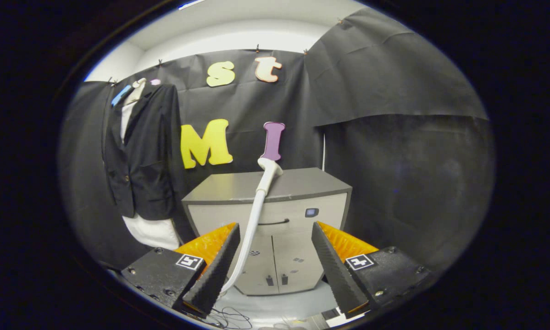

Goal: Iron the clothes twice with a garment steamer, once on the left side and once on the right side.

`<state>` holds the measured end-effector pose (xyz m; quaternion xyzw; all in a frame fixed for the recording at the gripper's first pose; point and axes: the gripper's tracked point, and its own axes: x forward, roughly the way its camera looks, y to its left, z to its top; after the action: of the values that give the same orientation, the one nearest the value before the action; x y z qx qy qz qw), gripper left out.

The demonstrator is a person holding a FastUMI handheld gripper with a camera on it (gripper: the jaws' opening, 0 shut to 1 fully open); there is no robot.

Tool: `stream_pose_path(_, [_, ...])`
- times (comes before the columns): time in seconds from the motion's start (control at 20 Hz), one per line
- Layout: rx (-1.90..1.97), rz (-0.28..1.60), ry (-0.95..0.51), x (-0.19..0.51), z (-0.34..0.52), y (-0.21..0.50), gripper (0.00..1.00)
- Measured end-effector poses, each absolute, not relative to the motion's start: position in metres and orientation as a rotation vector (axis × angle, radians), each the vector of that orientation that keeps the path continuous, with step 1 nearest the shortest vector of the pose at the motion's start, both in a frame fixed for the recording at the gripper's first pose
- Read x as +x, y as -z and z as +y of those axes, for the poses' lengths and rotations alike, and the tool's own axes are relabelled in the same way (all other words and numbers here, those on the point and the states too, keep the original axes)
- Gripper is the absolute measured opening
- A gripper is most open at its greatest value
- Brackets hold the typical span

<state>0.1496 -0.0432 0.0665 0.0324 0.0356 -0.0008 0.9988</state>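
Spread wide: hand-held gripper, fingers well apart and pressing on nothing. Level pose, aimed straight at a grey cabinet standing ahead against the black booth wall.

Running up through the gap, close by the left finger: white hose of the garment steamer. Its head resting tilted on the cabinet's flat top, near the middle and just short of the back edge. Hard to say whether the hose touches the left finger or merely passes behind it; its lower end lost from sight below the fingers.

Beyond and to the left of the fingers, well apart from the cabinet: dark jacket hanging against the wall over a white shirt, hem of the shirt showing below the jacket. Hanger at the collar too small to make out clearly.

Open room between jacket and cabinet corner, and more to the right of the cabinet, where only bare cloth wall stands. Cabinet front with a drawer handle and two lower doors, base partly hidden behind the fingers. Thin wires on the pale floor just below the fingertips, cut off at the bottom.
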Motion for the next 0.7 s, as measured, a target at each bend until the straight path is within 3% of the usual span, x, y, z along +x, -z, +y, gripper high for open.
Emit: stream_pose_path(0.7, [0.016, 0.226, -0.189, 0.379, -0.031, -0.098, 0.97])
